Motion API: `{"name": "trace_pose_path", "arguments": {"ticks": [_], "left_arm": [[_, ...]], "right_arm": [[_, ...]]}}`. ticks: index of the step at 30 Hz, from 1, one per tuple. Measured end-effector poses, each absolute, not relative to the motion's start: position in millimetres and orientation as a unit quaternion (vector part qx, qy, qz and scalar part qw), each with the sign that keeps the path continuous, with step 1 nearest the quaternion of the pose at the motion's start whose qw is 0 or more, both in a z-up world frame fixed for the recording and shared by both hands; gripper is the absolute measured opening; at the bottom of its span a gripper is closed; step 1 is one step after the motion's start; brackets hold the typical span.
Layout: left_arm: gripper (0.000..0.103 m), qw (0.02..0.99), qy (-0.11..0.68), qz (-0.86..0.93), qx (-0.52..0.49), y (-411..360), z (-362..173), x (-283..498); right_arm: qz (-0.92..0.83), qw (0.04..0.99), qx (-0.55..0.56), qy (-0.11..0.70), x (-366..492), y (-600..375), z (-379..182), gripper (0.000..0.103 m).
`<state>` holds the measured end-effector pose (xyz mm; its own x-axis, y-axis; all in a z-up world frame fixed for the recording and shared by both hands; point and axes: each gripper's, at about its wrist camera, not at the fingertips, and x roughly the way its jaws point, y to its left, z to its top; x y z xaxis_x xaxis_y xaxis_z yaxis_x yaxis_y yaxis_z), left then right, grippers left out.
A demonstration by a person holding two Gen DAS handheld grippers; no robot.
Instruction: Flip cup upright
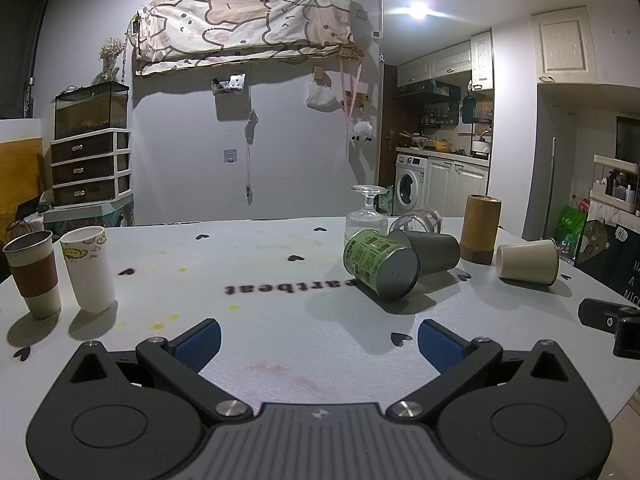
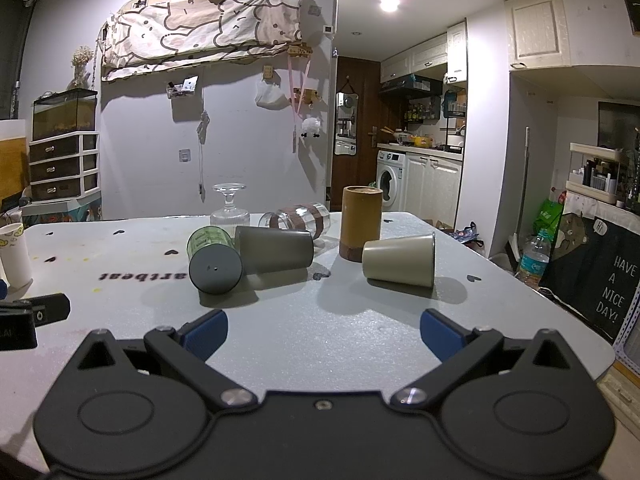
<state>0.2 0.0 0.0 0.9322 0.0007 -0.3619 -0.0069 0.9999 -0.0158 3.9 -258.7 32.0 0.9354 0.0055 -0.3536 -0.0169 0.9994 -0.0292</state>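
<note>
Several cups lie tipped on the table (image 2: 360, 320): green cup (image 2: 214, 258) w/ dark base facing the cams, grey cup (image 2: 276, 250) touching it just behind, beige cup (image 2: 400, 258) apart to the right. Which 1 is the target isn't given; beige looks the easiest for the right gripper (image 2: 324, 330), prob. Step: approach, nothing grasped yet. Both grippers hover low over the table, fingers spread wide, empty; left gripper (image 1: 319, 340) faces the green cup. Next move calls for closing in on a cup's side wall, pinching, then rotating it onto its base.

Left view only: 2 upright paper cups, brown-sleeved cup (image 1: 34, 274) & white cup (image 1: 90, 268); right view catches just the white 1's edge. Right view shows the striped glass (image 2: 298, 220) and inverted stem glass (image 2: 230, 208) more clearly.
</note>
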Motion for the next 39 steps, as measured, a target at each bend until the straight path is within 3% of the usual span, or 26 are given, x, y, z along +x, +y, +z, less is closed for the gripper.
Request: {"name": "trace_pose_path", "arguments": {"ticks": [39], "left_arm": [[0.103, 0.983, 0.186, -0.004, -0.007, 1.6, -1.0, 4.6]], "right_arm": [[0.006, 0.983, -0.015, 0.181, 5.2, -259.6, 30.1, 0.103]]}}
